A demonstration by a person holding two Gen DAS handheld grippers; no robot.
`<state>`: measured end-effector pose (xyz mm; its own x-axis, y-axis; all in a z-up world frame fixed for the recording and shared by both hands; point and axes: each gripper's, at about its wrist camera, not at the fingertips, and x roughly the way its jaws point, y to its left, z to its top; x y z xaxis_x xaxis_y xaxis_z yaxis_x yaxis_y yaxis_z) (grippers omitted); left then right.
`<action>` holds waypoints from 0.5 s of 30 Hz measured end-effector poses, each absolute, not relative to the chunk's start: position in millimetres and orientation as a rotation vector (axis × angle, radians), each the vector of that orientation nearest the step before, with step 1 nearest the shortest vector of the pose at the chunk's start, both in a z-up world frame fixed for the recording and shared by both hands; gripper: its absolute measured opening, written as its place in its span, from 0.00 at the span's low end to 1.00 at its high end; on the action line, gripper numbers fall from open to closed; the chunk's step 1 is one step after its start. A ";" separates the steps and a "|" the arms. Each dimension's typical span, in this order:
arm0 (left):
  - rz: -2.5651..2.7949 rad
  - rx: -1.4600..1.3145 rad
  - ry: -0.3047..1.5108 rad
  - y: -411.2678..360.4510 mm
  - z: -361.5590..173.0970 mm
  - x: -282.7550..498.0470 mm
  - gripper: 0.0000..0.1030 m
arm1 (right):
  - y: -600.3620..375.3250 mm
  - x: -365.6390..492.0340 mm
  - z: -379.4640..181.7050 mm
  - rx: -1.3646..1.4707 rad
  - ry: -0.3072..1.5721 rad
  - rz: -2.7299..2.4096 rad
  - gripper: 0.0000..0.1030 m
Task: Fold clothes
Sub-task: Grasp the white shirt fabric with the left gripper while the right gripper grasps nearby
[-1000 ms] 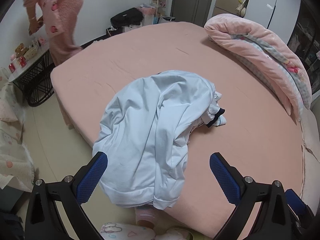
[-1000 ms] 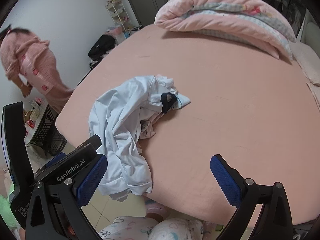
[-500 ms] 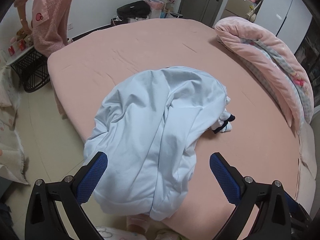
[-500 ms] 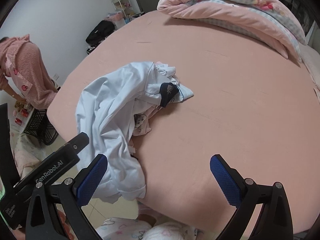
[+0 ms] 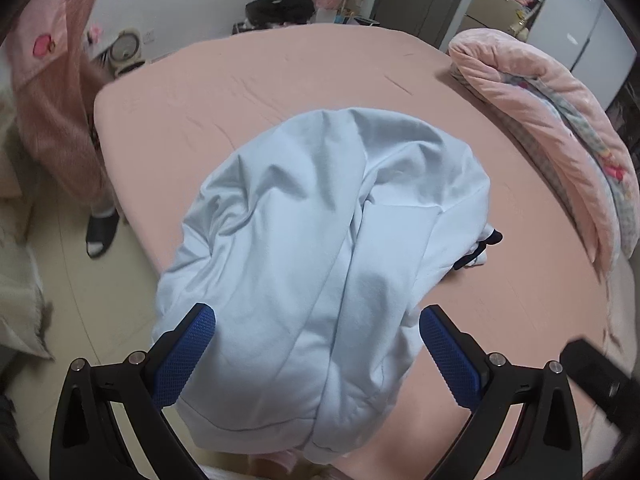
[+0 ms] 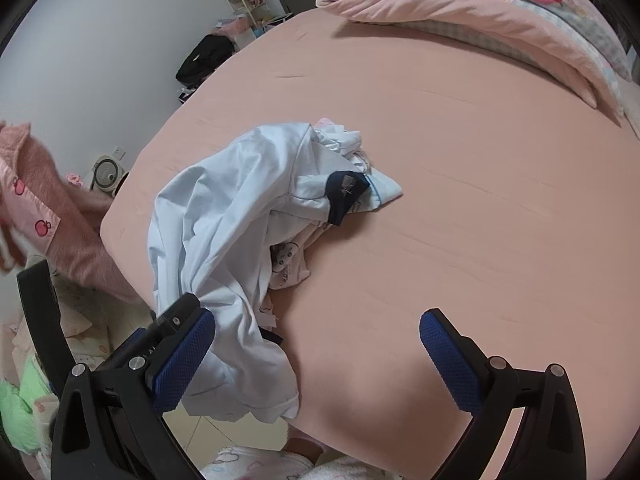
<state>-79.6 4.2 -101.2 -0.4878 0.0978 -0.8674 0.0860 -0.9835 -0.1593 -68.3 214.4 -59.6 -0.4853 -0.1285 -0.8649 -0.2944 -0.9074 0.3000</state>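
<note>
A crumpled pale blue shirt [image 5: 320, 248] with a navy collar piece [image 6: 346, 194] lies in a heap at the near edge of the pink bed [image 5: 224, 92], its hem hanging over the side. Other white and printed garments [image 6: 290, 262] peek from under it. My left gripper [image 5: 316, 354] hovers open right over the shirt's lower part, a blue pad on each side. My right gripper [image 6: 316, 354] is open above bare pink sheet [image 6: 460, 200], to the right of the shirt [image 6: 224, 232]. The left gripper's body [image 6: 160, 332] shows at the shirt's lower edge in the right wrist view.
A folded pink quilt [image 5: 560, 128] lies along the bed's far right side. A person in pink fleece [image 5: 60, 92] stands at the bed's left corner on the tiled floor. A black bag [image 5: 280, 6], a shelf rack and a door stand by the far wall.
Both grippers have moved closer and lower toward the bed; the shirt fills more of the left view. The person in pink has stepped nearer to the bed's corner.
</note>
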 end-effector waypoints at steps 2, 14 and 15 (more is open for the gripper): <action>2.708 -1.577 -0.246 6.9 -100.0 -78.6 1.00 | 214.7 -73.7 -59.2 -1.515 0.652 2.551 0.99; 2.700 -1.557 -0.253 3.7 -111.6 -87.2 0.94 | 206.0 -116.0 -65.1 -1.537 0.797 2.602 0.93; 2.699 -1.555 -0.252 3.5 -111.8 -87.8 0.94 | 202.7 -120.2 -68.4 -1.557 0.795 2.605 0.92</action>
<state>-87.8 3.5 -111.8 -0.5049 0.0944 -0.8580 0.0661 -0.9869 -0.1475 -120.2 202.7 -68.4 -0.5073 -0.2480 -0.8253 -0.2549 -0.8717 0.4185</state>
